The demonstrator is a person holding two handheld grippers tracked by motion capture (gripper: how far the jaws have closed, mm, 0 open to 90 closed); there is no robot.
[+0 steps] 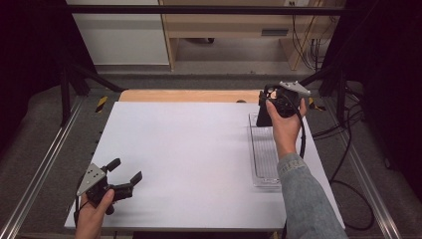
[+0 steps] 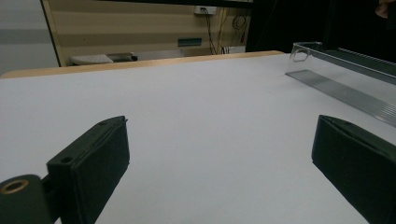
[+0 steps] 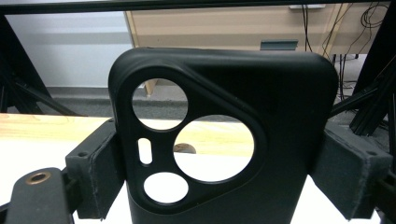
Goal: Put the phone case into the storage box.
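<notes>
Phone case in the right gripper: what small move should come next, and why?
Probably lower it toward the clear tray. The right gripper is shut on the black phone case, holding it upright above the tray's far end, not resting on anything. The left gripper waits open over the white table, so it seems to have no part yet.

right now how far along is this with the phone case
Done: the right gripper is shut on the black phone case, held upright above the far end of the clear tray. In hand: carrying it. Left: setting it down somewhere; the left gripper waits open near the table's front edge.
</notes>
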